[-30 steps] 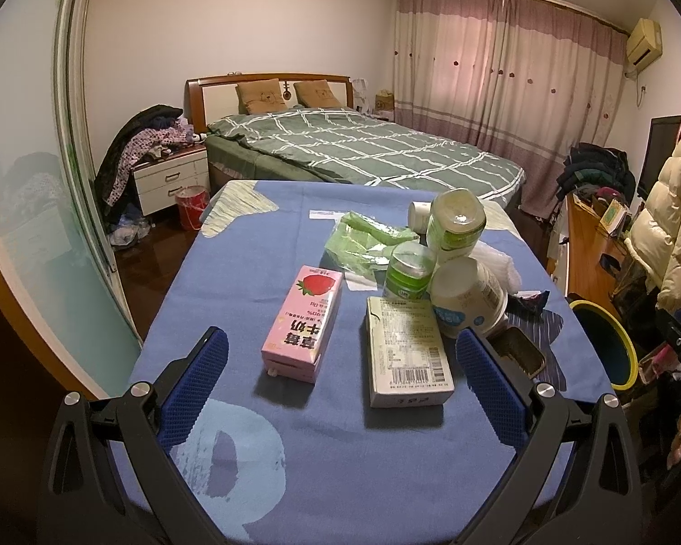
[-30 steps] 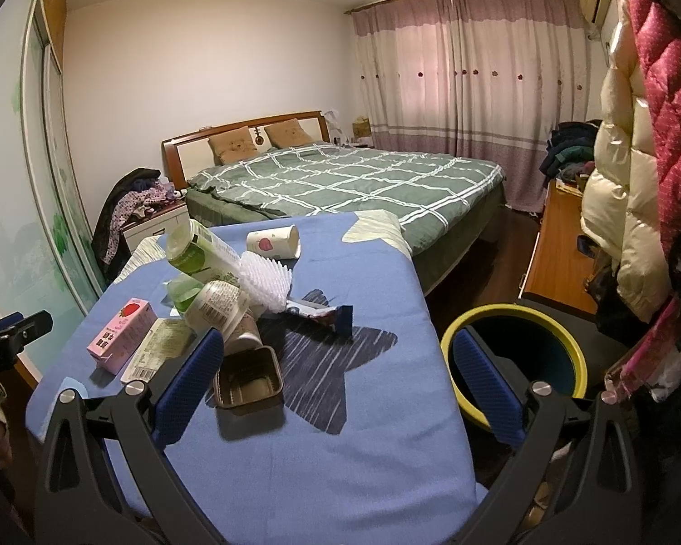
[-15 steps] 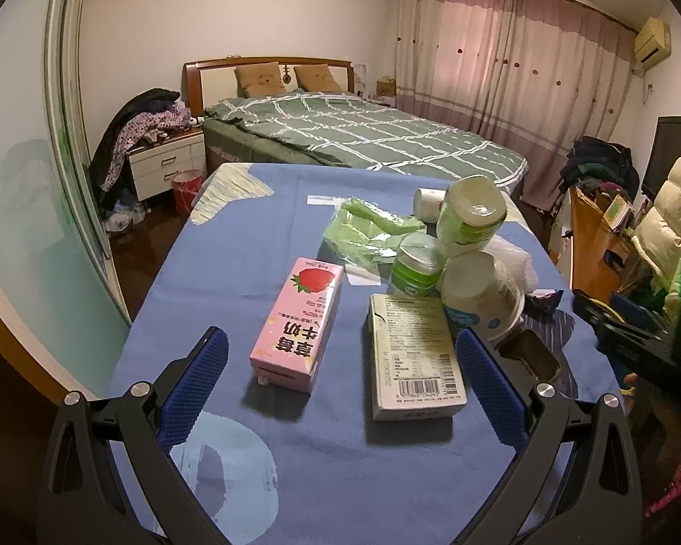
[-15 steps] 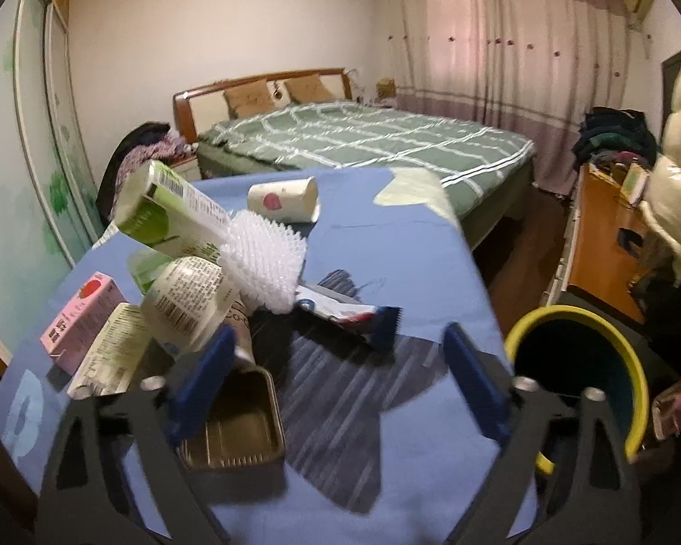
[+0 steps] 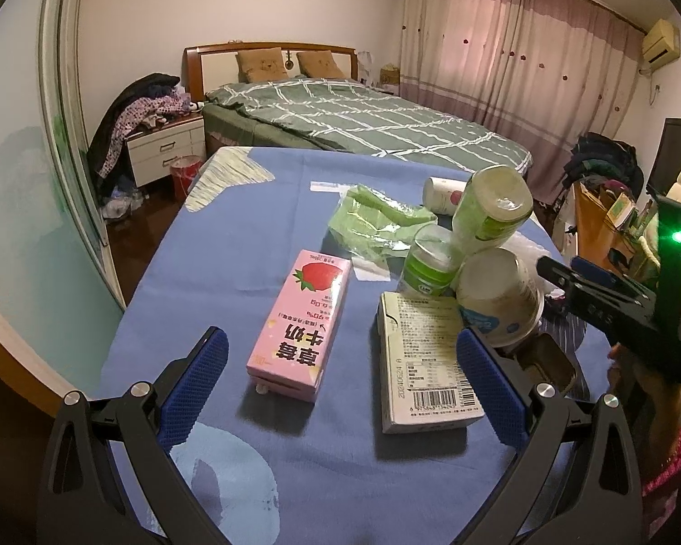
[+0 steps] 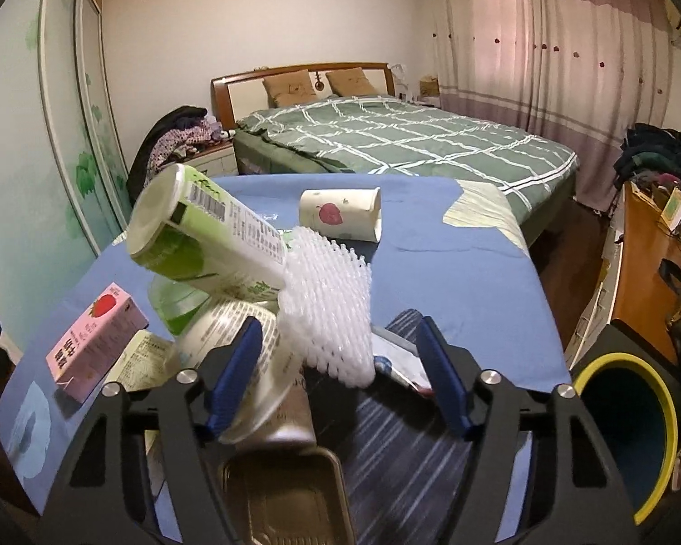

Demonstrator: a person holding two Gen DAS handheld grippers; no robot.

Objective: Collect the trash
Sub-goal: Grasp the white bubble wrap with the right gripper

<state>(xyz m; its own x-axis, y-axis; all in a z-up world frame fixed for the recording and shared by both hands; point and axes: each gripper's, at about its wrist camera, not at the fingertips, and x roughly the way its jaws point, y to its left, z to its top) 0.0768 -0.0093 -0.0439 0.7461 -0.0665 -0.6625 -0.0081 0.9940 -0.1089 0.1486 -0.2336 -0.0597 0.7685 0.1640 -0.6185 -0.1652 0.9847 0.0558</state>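
A heap of trash lies on the blue-covered table (image 5: 231, 245). A pink strawberry milk carton (image 5: 300, 322) and a pale box (image 5: 424, 368) lie flat in front of my left gripper (image 5: 340, 390), which is open and empty. My right gripper (image 6: 338, 372) is open, its jaws on either side of a white foam net (image 6: 329, 309). A green-white bottle (image 6: 204, 236), a paper cup (image 6: 340, 213), a white tub (image 6: 249, 359) and a metal tin (image 6: 281, 495) lie around it. The bin with a yellow rim (image 6: 631, 431) stands to the right of the table.
A green plastic bag (image 5: 377, 222) lies farther back on the table. A bed (image 6: 408, 136) stands behind the table, a wooden cabinet (image 6: 649, 263) to the right. A nightstand piled with clothes (image 5: 159, 145) stands at the back left.
My right gripper has moved forward and down over the tin, up to the foam net. My left gripper has come a little closer to the pink carton and the box.
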